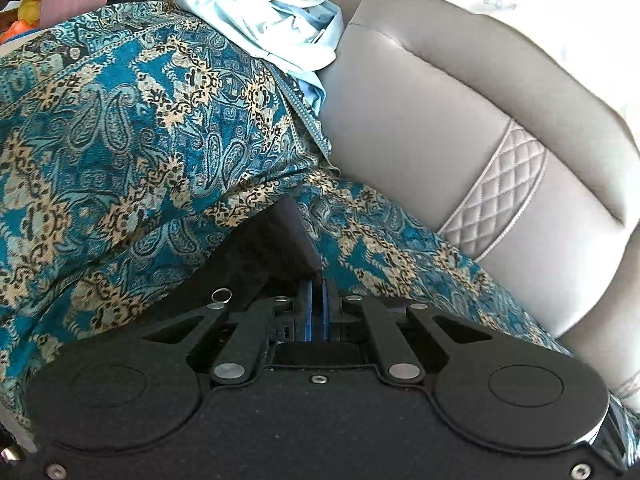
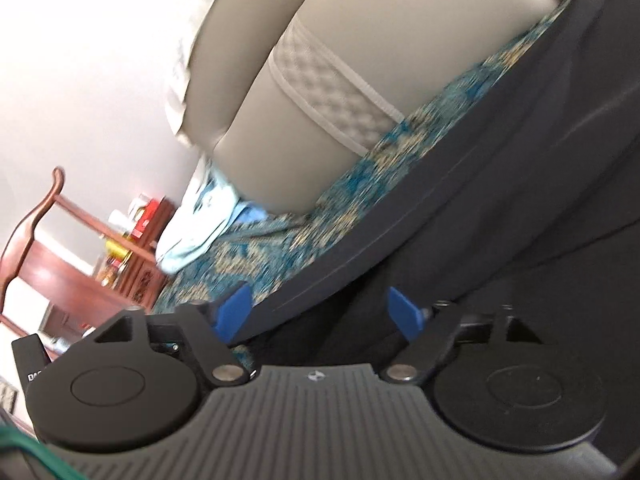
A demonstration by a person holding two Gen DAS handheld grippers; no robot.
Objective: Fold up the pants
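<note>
The pants are dark, nearly black. In the left wrist view a fold of the pants (image 1: pixel 280 240) rises from between the blue pads of my left gripper (image 1: pixel 318 280), which is shut on the cloth. In the right wrist view the pants (image 2: pixel 520 180) lie spread across the patterned seat, their long edge running diagonally. My right gripper (image 2: pixel 320 312) is open, its blue pads (image 2: pixel 234 312) apart, with the pants' edge lying between them and no pad pressing on it.
A teal paisley cover (image 1: pixel 120 140) drapes the grey leather sofa (image 1: pixel 420 120). Light blue and white clothes (image 1: pixel 272 28) are piled against the backrest. White cloth (image 1: pixel 520 0) hangs over the sofa top. A red-brown wooden shelf (image 2: pixel 48 264) stands beyond the sofa's end.
</note>
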